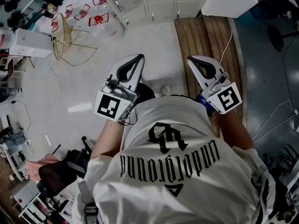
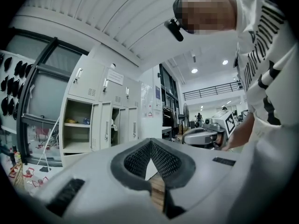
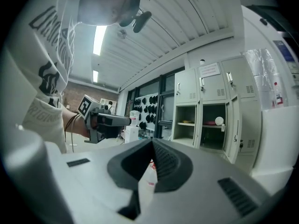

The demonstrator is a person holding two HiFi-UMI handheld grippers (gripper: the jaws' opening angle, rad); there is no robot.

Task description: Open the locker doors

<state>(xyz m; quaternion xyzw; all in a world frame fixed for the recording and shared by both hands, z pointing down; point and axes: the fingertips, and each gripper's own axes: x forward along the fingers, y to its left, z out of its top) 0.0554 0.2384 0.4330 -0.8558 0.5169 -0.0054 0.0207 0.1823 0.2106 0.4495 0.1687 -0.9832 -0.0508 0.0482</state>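
Two open compartments (image 3: 184,113): they sit in the lower row of the lockers (image 3: 210,85), seen in the right gripper view, and one has a shelf (image 3: 186,123) across it.
Locker doors (image 3: 187,85): those in the upper row above are shut, so part of the task looks left to do.
Where the lockers stand: against the far wall, well apart from both grippers. In the head view they run along the top edge.
Handles (image 3: 202,82): small upright pulls, one set near a side edge of each shut door.
How a door should handle: probably thin painted sheet metal, so light and stiff. It should swing freely on a side hinge once any latch gives. The smooth paint is likely slippery for the pads.
Where to take hold: the pull itself, pinched across its narrow width and drawn outward along the door's arc. The flat door face offers nothing to grip.
Left gripper (image 1: 128,71): jaws tip to tip with nothing between them, held out in front of the chest.
Right gripper (image 1: 204,66): jaws likewise pressed together and empty. Both would need to spread before taking a handle.
Surroundings: a wooden floor strip (image 1: 205,36) leads toward the lockers, and a gold wire frame (image 1: 63,38) stands off to the left.
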